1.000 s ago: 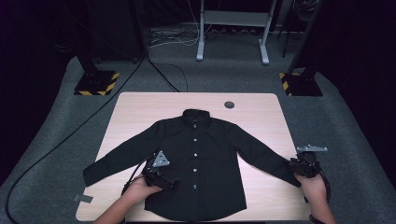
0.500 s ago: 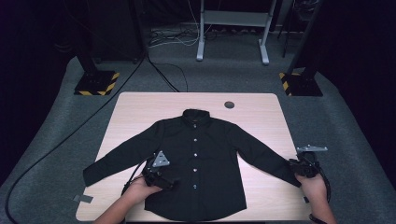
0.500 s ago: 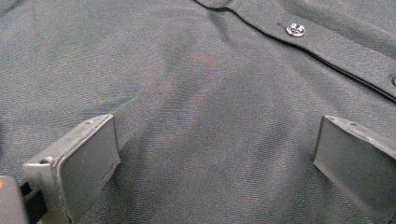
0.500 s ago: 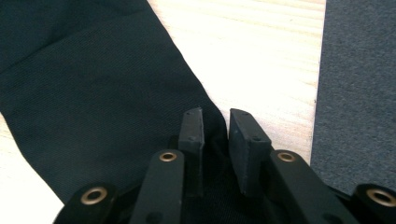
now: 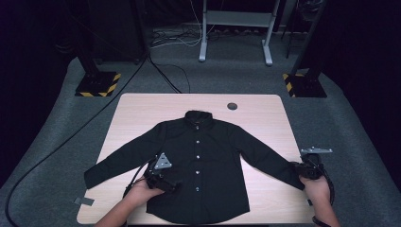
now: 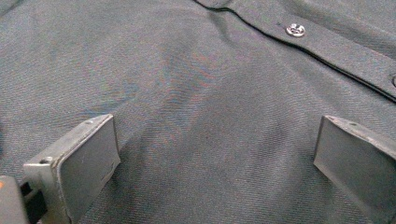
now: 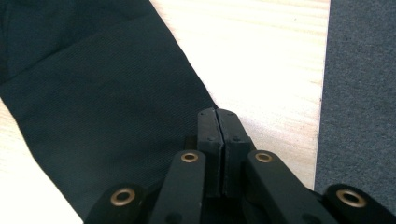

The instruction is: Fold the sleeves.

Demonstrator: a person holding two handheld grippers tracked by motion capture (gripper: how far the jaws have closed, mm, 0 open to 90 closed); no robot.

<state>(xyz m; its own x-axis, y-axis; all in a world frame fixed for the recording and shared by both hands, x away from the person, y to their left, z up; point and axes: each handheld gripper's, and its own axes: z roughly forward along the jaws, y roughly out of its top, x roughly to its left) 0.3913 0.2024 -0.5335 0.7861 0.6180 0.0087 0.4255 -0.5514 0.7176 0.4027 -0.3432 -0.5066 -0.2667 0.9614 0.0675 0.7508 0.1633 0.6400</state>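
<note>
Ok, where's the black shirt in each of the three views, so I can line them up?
High view: the black shirt lies flat mid-table, collar away from the person, sleeves spread.
Left gripper view: shirt front under the open gripper, its button placket upper right.
Right gripper view: one sleeve runs from upper left to the shut gripper.
Shared landmark: the wooden table, bare beside the sleeve.

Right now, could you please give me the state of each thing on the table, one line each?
Shirt: spread flat, front up, buttoned, sleeves out to both sides.
Left gripper: open, jaws wide apart, over the shirt front beside the placket.
Right gripper: jaws shut at the edge of the sleeve end; whether cloth is pinched cannot be told.
Table: bare wood around the shirt.
</note>
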